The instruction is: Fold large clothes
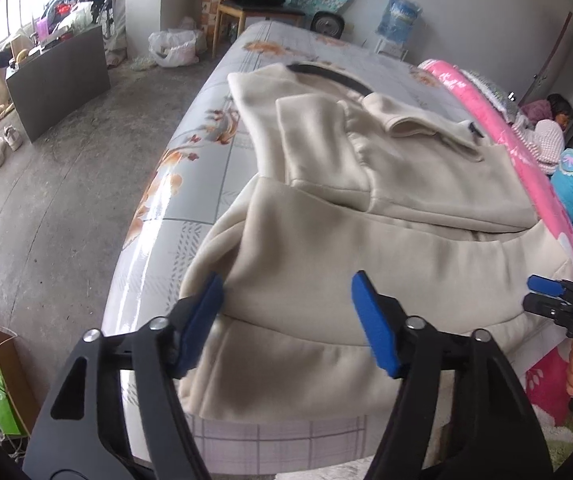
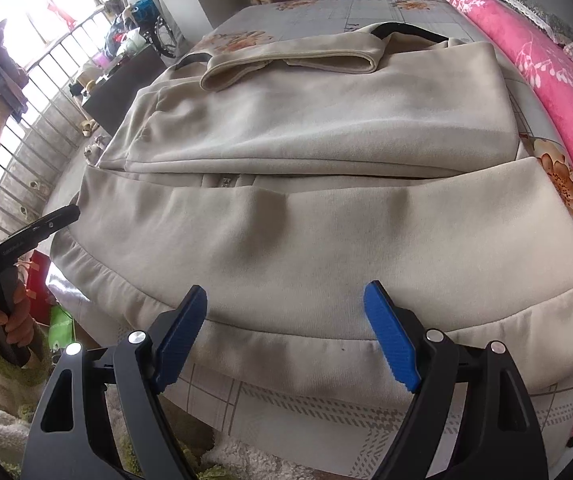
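Cream sweatshirt (image 2: 326,216) spread on a floral bed sheet (image 1: 190,184), both grippers released above its near hem.

Left gripper (image 1: 288,320) held with blue pads (image 1: 202,320) wide apart, nothing between them, poised over the ribbed hem near the garment's left corner. Right gripper (image 2: 286,332) likewise spread wide and empty, over the middle of the hem band at the bed's near edge. Sleeves folded in across the chest, one cuff (image 2: 286,66) lying flat near the dark-trimmed collar (image 2: 406,32). Lower body of the sweatshirt draped toward the near edge of the bed, hem just short of the edge. Pink blanket (image 2: 558,80) bunched along the right side, just beside the garment. Wooden chair (image 1: 246,4) and water jug (image 1: 400,16) beyond the far end of the bed.
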`<action>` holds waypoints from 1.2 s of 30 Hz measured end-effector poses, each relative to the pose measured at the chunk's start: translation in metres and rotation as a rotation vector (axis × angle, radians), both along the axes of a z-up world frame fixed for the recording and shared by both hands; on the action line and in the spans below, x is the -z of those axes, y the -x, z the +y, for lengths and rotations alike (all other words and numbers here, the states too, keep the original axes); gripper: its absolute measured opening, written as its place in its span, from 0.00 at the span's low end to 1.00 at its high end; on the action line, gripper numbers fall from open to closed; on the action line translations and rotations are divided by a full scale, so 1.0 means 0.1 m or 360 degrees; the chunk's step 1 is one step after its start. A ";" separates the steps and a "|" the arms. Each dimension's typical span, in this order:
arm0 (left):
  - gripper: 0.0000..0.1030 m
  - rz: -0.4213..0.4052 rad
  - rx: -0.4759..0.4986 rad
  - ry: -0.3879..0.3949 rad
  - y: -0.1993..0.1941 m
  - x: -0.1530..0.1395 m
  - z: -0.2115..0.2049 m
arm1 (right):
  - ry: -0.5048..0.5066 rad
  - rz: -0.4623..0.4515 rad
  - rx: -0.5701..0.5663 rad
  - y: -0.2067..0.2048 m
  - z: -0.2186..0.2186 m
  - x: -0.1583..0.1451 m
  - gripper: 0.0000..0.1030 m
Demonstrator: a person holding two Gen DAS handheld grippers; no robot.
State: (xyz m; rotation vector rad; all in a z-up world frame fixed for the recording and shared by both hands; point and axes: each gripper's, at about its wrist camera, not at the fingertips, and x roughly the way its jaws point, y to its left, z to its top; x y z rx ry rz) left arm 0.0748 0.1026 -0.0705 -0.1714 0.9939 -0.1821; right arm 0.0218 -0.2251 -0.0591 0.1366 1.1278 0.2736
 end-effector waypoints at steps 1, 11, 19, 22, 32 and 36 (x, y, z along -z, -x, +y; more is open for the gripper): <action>0.51 0.0021 -0.0006 0.0008 -0.04 0.03 0.03 | 0.0000 0.0000 0.0002 0.00 0.00 0.00 0.77; 0.41 0.0063 -0.0029 0.0172 -0.27 0.11 0.23 | -0.0005 0.0004 0.0010 0.00 -0.02 0.01 0.77; 0.50 0.0055 0.0009 0.0098 -0.30 0.10 0.10 | 0.0037 -0.0007 0.0017 0.01 0.02 0.01 0.77; 0.48 0.0042 0.0024 0.0101 -0.29 0.08 0.10 | 0.0045 -0.0009 0.0014 0.00 0.02 0.01 0.77; 0.41 -0.0065 0.0177 0.0480 -0.15 -0.04 0.23 | 0.0056 -0.0009 0.0015 -0.01 0.01 0.01 0.77; 0.41 -0.0054 0.0215 0.0440 -0.19 -0.01 0.15 | 0.0063 -0.0021 0.0015 0.01 0.02 0.01 0.77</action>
